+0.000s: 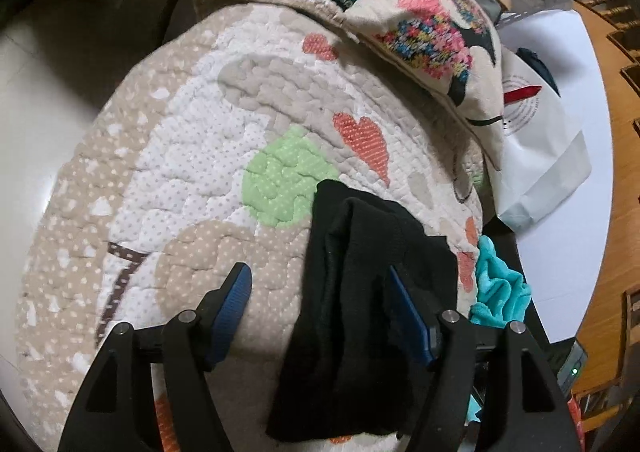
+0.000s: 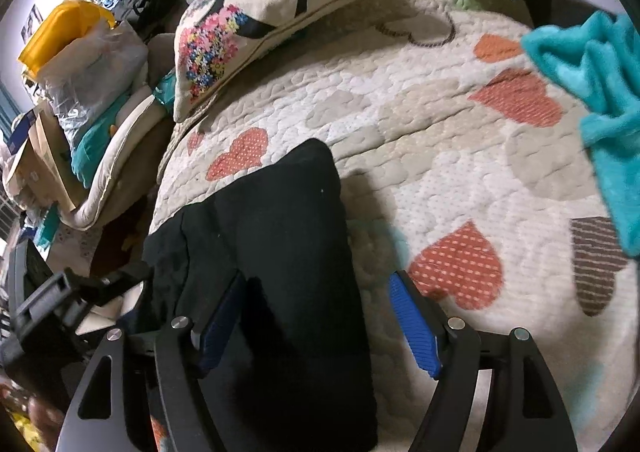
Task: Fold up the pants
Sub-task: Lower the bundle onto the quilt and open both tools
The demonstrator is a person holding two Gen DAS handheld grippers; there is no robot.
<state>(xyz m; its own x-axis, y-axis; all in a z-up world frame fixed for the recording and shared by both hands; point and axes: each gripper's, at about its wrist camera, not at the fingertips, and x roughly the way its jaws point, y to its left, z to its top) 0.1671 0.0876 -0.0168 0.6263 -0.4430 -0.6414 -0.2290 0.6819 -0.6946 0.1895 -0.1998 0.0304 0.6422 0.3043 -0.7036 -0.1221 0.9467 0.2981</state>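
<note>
The black pants (image 1: 360,292) lie folded in a narrow stack on a quilted heart-pattern blanket (image 1: 200,155). My left gripper (image 1: 320,276) is open above them, its blue right pad (image 1: 408,312) over the cloth and its left pad over the quilt. In the right wrist view the pants (image 2: 280,252) lie as a flat black rectangle. My right gripper (image 2: 316,284) is open over them, its left pad (image 2: 220,316) above the cloth, its right pad above the quilt (image 2: 440,155). Neither gripper holds anything.
A flowered cushion (image 1: 436,39) lies at the quilt's far edge. A teal fleece cloth (image 2: 600,91) lies at the right. A white paper bag (image 1: 536,155) stands beyond the cushion. Clutter with a yellow bin (image 2: 60,31) is piled at the left.
</note>
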